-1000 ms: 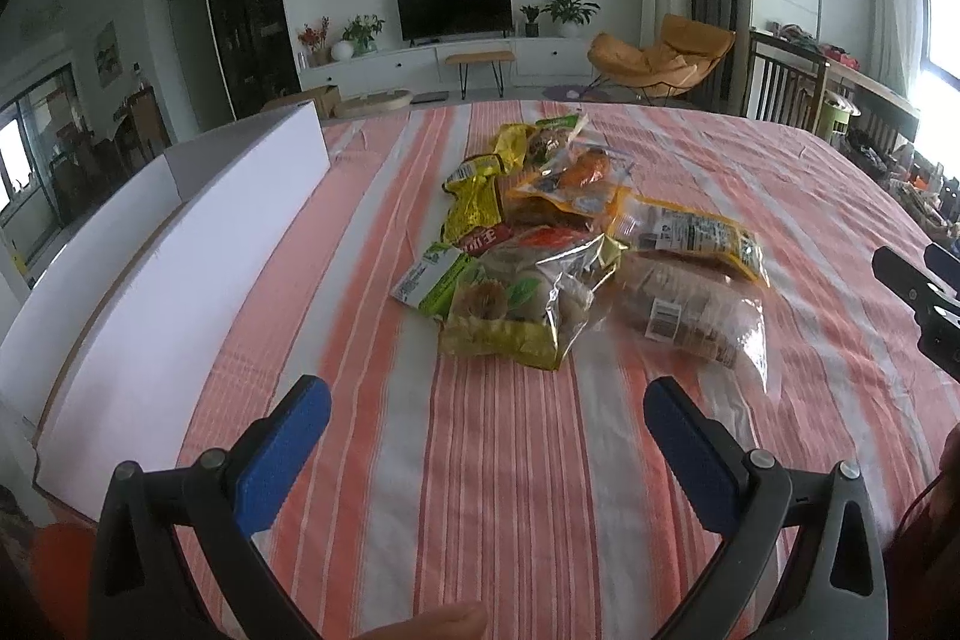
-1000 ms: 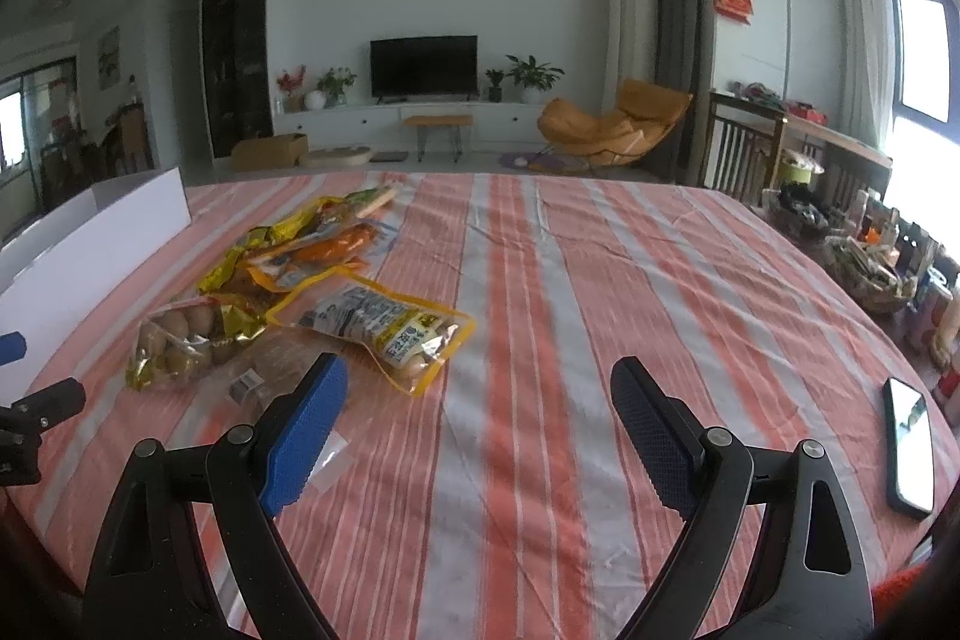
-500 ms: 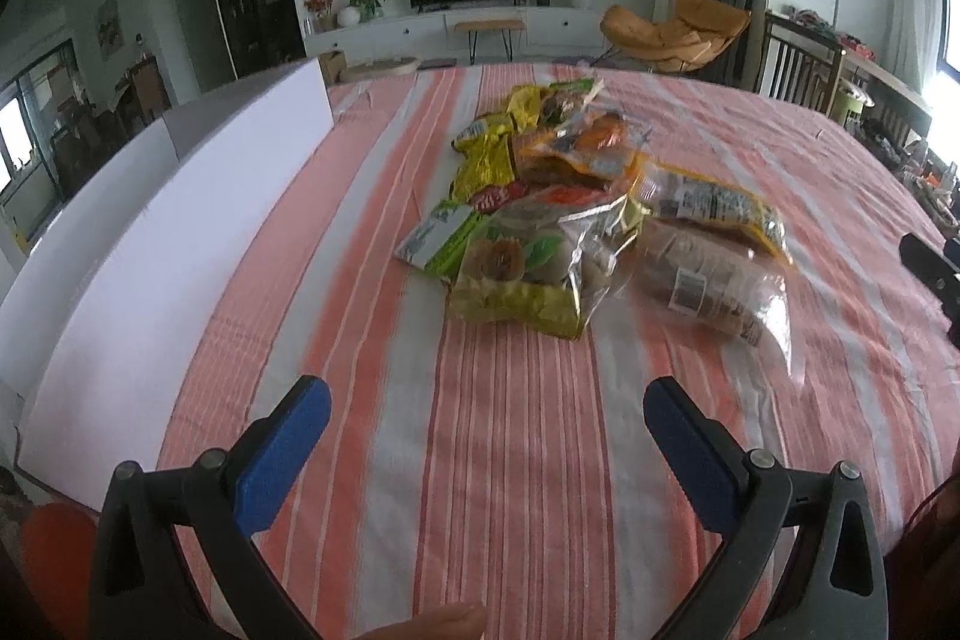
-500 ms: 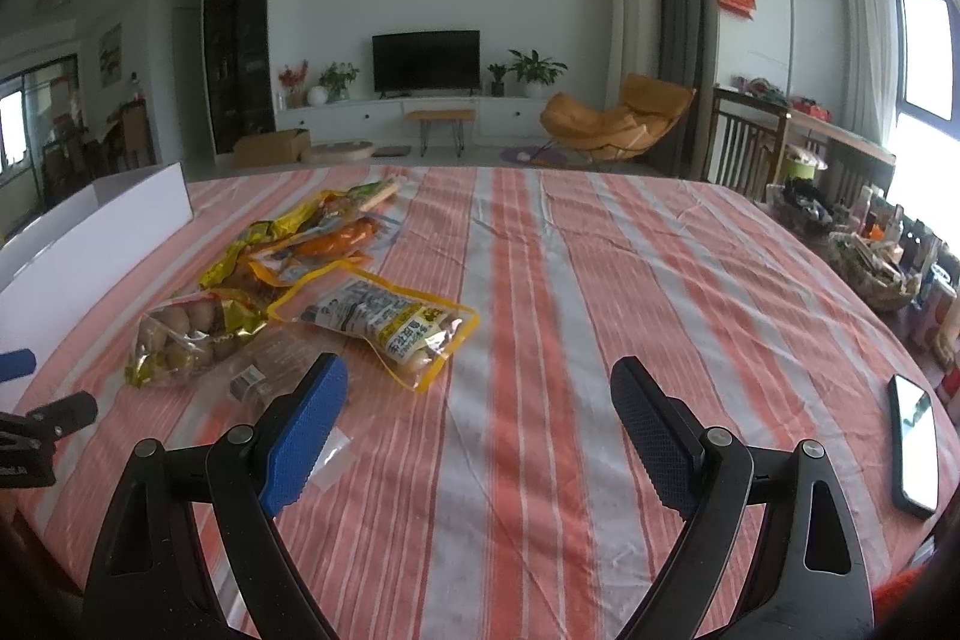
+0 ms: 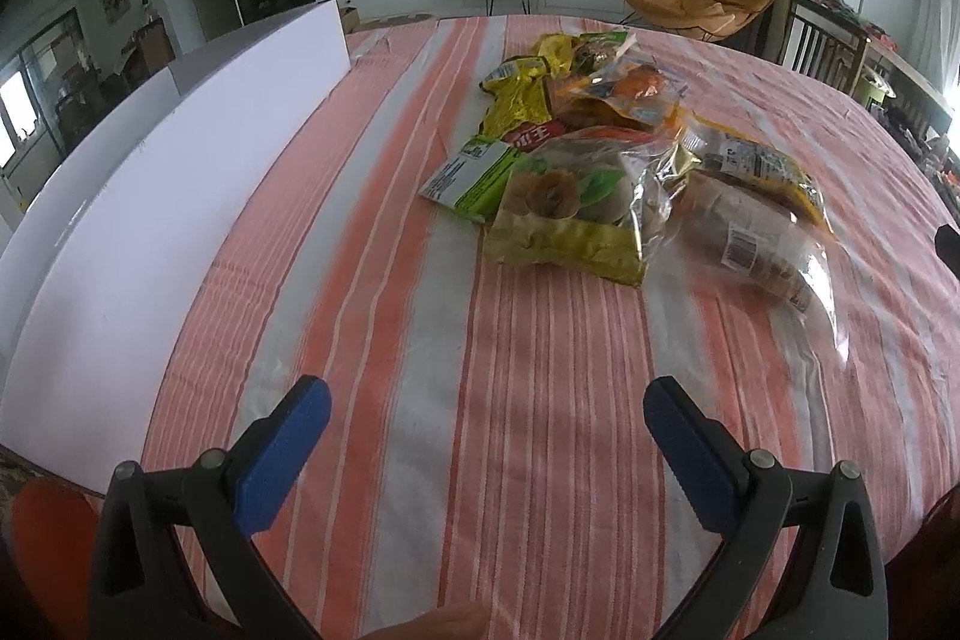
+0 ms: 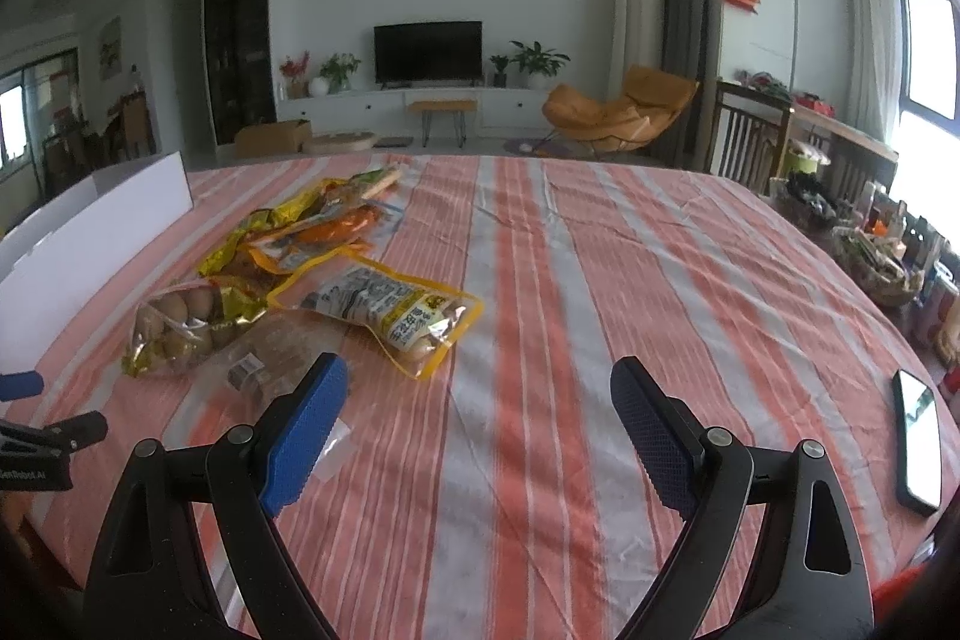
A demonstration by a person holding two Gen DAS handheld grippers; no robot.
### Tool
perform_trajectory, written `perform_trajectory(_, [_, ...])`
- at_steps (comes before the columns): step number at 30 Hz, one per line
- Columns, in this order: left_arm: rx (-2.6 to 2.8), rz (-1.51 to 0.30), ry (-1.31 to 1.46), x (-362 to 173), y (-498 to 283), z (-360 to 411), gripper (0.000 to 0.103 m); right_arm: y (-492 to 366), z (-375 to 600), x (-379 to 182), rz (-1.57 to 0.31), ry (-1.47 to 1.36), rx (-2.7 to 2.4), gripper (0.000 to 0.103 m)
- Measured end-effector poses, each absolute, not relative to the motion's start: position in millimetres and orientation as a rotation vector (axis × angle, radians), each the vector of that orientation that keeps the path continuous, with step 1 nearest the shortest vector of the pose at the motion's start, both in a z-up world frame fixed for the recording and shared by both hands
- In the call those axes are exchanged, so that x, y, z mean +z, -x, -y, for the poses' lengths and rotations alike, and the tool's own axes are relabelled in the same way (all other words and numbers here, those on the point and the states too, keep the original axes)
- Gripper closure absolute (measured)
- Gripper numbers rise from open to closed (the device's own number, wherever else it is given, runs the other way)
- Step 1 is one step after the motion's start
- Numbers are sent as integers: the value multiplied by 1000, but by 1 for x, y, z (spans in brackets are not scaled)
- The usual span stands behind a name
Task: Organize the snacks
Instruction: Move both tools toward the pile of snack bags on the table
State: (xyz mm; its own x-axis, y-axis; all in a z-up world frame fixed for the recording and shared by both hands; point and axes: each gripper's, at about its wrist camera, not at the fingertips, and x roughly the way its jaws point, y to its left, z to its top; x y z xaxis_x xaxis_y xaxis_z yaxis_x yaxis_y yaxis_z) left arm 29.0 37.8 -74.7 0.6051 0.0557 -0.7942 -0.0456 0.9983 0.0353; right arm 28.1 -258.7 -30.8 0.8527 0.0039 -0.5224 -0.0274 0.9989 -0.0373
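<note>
Orange-and-white striped cloth (image 5: 540,400) covers the whole table, and most of it lies bare in both views. The snack packets (image 5: 600,160) sit bunched in one heap in the upper centre of the left wrist frame, and in the left-centre of the right wrist frame. At the heap's near edge lie a gold-trimmed bag of round brown pieces (image 5: 570,214) and a clear bag with a barcode label (image 5: 756,244), touching each other. A yellow-bordered pouch (image 6: 390,310) overlaps the heap's right side.

Along the left of both frames stands a white board (image 5: 150,220), upright, with a lane of open cloth between it and the packets. The left gripper (image 5: 486,415) hangs above bare cloth in the lower frame, its blue pads wide apart and clamping nothing, well short of the heap. The right gripper (image 6: 480,400) is likewise spread and empty; its left pad shows just over the clear bag's near corner, though contact cannot be told. A dark phone (image 6: 915,439) lies near the table's right edge, well apart from everything.
</note>
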Motion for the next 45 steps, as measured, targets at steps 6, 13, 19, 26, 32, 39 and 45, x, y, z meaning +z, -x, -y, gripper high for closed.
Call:
perform_trajectory(6, [67,-954,-19,-83,-32,-40,0,-31,255,-36,-569,55,24,11])
perform_trajectory(13, [54,-1013,-9,-95,-39,-43,0,-35,254,-41,-596,48,48,11])
perform_trajectory(19, [39,-1064,37,-106,-46,-50,0,-39,252,-48,-642,24,92,11])
perform_trajectory(26, [16,-1060,16,-107,-49,-50,0,-44,248,-59,-704,10,129,11])
perform_trajectory(32, [13,-1031,13,-108,-46,-50,0,-49,246,-68,-760,15,135,11])
perform_trajectory(39, [-2,-1024,6,-107,-41,-51,0,-56,248,-78,-823,6,130,11])
perform_trajectory(45, [-7,-1041,3,-106,-43,-51,0,-63,256,-86,-890,-44,141,11])
